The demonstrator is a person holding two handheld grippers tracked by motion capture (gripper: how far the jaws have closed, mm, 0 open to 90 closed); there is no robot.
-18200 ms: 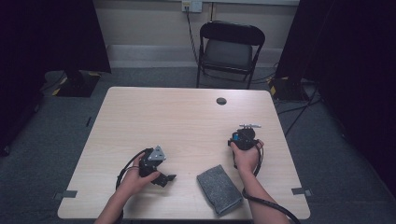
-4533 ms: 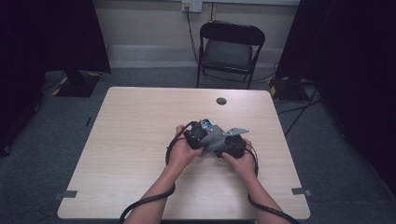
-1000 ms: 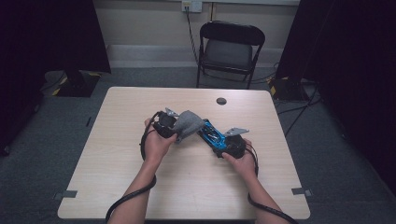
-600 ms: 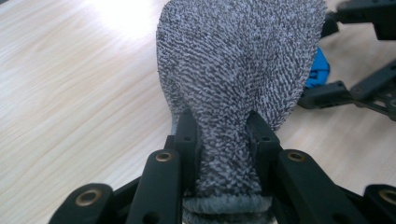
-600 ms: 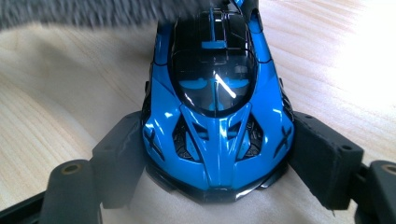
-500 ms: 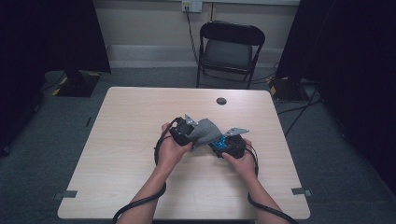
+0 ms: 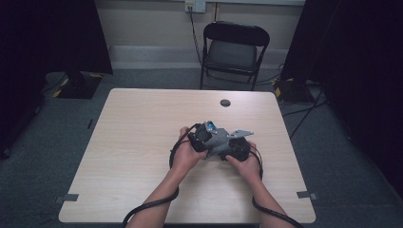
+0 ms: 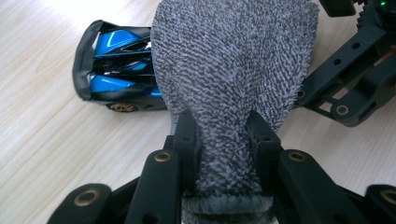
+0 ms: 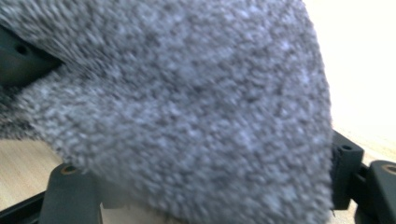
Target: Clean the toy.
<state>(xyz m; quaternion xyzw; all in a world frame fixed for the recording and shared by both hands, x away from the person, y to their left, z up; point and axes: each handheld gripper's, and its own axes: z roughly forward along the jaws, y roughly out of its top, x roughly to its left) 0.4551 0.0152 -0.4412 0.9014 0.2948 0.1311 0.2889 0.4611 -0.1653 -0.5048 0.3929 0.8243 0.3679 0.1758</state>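
Nubby grey cloth (image 8: 233,70) over glossy blue toy car (image 8: 116,70)

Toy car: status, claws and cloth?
Left claw shut on grey cloth, draped over blue toy car. Right claw at the car; grip hidden by cloth. Car on table, nothing in the way.

- On the table (image 7: 142,142), near its middle, the left gripper (image 7: 202,137) and right gripper (image 7: 236,148) sit close together, left one at the left.
- The cloth (image 8: 233,70) lies between them, pinched in the left gripper's jaws.
- The toy car (image 8: 119,65) rests on the table, partly under the cloth.
- A small disc (image 7: 225,102) lies near the far edge.
- A chair (image 7: 235,47) stands behind the table.
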